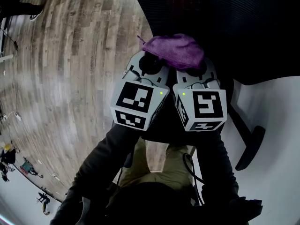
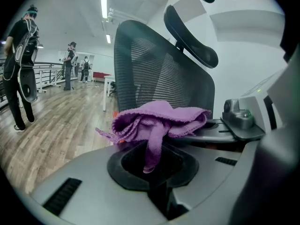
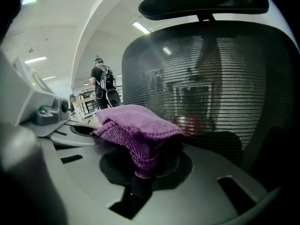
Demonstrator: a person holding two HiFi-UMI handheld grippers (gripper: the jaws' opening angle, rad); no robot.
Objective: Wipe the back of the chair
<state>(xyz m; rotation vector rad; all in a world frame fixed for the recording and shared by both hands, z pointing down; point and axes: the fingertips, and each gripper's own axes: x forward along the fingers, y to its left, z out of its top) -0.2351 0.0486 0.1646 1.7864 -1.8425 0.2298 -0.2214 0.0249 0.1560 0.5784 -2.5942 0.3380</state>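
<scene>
Chair back [image 3: 211,78], dark mesh, stands close ahead of both tools. The left gripper [image 2: 152,165] and right gripper [image 3: 140,175] are each clamped on the same purple cloth [image 1: 174,49], bunched between them. Best to press that pad flat near the mesh's top edge, then sweep down evenly with both grips firm.

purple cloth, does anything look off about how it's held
Slightly: the purple cloth is bunched into a wad, pinched by both the left claw and right claw together, not spread flat for the chair back.
</scene>
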